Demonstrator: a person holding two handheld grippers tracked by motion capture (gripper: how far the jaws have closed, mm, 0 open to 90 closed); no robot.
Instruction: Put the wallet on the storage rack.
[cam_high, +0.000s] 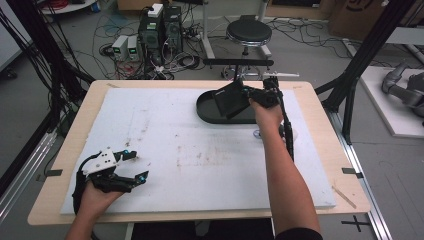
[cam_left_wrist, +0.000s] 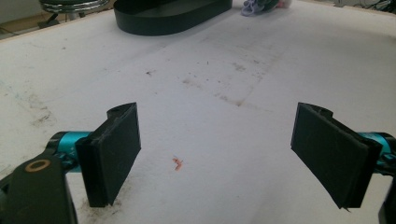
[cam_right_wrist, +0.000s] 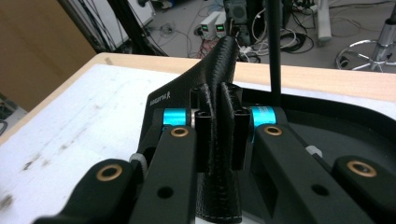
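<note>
High view: the right tool (cam_high: 250, 97) holds a flat black leather pouch (cam_high: 229, 98) tilted above the black oval tray (cam_high: 210, 112) at the far side of the white-covered desk (cam_high: 200, 150); the left tool (cam_high: 132, 165) rests near the desk's front left corner. Right gripper view adds the grip itself: the jaws are clamped together on the pouch's (cam_right_wrist: 219, 93) stitched edge, with small printed lettering on its face. Left gripper view shows its jaws standing wide apart over bare, stained white surface with nothing between them, the tray (cam_left_wrist: 173, 16) well beyond, and a small purple object (cam_left_wrist: 257, 7) beside the tray
</note>
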